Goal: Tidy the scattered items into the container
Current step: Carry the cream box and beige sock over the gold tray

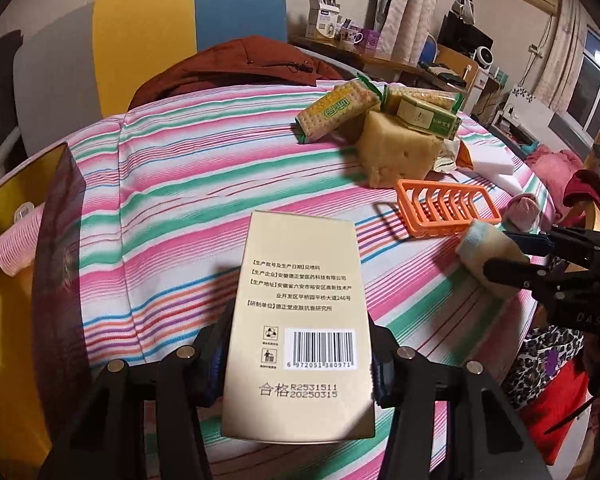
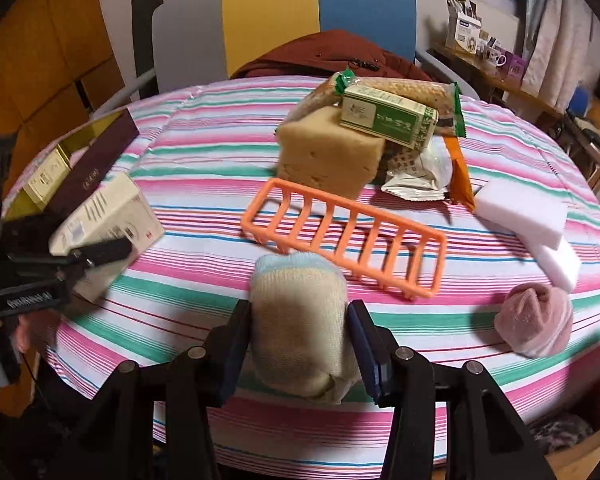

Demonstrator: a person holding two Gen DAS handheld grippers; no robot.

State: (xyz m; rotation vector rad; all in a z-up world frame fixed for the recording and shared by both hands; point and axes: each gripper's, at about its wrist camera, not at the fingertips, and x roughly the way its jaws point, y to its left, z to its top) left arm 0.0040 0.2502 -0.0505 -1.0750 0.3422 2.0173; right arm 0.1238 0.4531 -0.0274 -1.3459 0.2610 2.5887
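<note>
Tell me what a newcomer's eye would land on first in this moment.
Both grippers are loaded: the left gripper clamps a beige carton with a barcode, and the right gripper squeezes a rolled cream sock. Beyond them, on the striped tablecloth, lie an orange rack and a yellow sponge under snack packs.

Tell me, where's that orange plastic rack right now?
The orange rack lies mid-table on the striped cloth, just before the yellow sponge, beyond the rolled sock the right gripper holds.

Round surface [image 2: 204, 152] covered by striped cloth. Directly on it: orange rack [image 2: 342, 236], yellow sponge [image 2: 324, 156], white foam blocks [image 2: 524, 208], pink sock ball [image 2: 534, 320], dark container [image 2: 96, 164] at left edge.
</note>
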